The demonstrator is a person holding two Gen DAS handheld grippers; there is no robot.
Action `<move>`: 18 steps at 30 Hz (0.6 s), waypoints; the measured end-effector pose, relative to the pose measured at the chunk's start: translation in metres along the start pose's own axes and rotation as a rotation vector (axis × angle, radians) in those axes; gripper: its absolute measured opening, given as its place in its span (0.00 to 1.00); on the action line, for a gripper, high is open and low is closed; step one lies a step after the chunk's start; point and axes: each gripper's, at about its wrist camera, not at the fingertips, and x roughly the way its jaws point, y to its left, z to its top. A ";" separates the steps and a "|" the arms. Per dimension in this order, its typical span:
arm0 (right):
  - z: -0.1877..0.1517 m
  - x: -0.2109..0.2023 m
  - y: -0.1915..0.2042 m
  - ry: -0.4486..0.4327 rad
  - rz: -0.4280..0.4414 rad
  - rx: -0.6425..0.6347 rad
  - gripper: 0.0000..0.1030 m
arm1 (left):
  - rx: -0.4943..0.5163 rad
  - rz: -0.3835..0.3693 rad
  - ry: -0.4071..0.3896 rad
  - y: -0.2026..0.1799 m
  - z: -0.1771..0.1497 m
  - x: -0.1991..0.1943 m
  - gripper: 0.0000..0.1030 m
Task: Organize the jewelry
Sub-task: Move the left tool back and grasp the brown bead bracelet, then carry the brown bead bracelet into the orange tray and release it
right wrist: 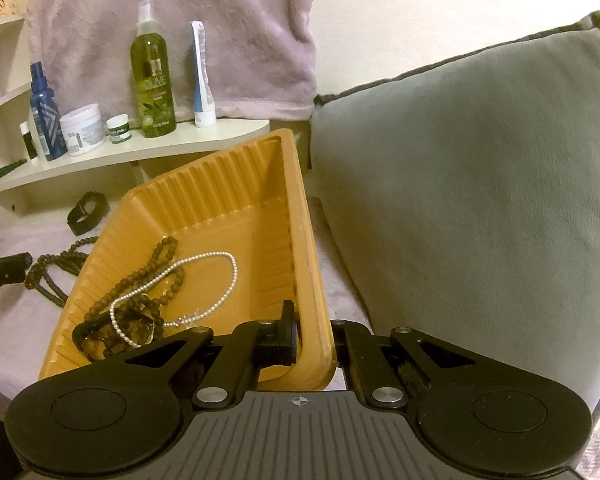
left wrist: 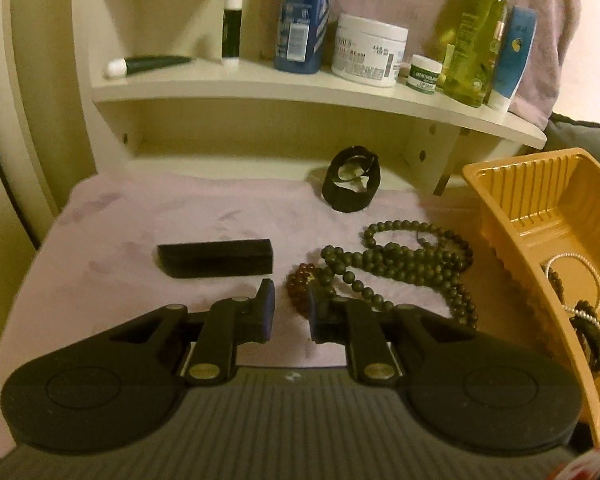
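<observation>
Left gripper [left wrist: 291,312], narrowly parted and empty, nears the limp, slippery red bead bracelet [left wrist: 300,286]—pinch across its strand—while right gripper [right wrist: 316,334] clamps the tray [right wrist: 236,208] rim.

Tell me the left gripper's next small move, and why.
Probably ease the left gripper forward and close on the reddish bracelet: it lies on the cloth just ahead of the parted fingers, while the right gripper holds the orange tray by its rim.

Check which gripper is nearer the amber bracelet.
Left. The left gripper hovers right at the amber bracelet; the right gripper is clamped on the tray rim.
</observation>
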 end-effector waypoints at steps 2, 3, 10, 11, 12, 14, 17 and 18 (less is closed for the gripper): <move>0.000 0.001 0.000 0.002 -0.003 0.001 0.04 | 0.002 0.006 0.006 -0.001 0.000 0.005 0.14; 0.001 0.001 0.001 0.003 -0.004 0.001 0.04 | 0.005 0.009 0.007 -0.002 0.000 0.008 0.15; 0.002 0.003 0.002 0.006 -0.006 -0.001 0.04 | 0.044 0.041 -0.004 -0.006 0.001 0.018 0.18; 0.002 0.003 0.002 0.005 -0.006 -0.001 0.04 | 0.048 0.041 -0.001 -0.006 0.001 0.018 0.18; 0.002 0.003 0.002 0.005 -0.005 0.000 0.04 | 0.049 0.038 0.001 -0.005 0.001 0.017 0.13; 0.002 0.003 0.002 0.005 -0.006 -0.001 0.04 | 0.056 0.030 0.004 -0.003 0.001 0.014 0.06; 0.002 0.002 0.001 0.004 -0.004 0.000 0.04 | 0.099 0.046 0.004 -0.004 0.000 0.004 0.04; 0.002 0.002 0.001 0.003 -0.003 0.001 0.04 | 0.103 0.046 0.001 -0.003 0.000 0.001 0.04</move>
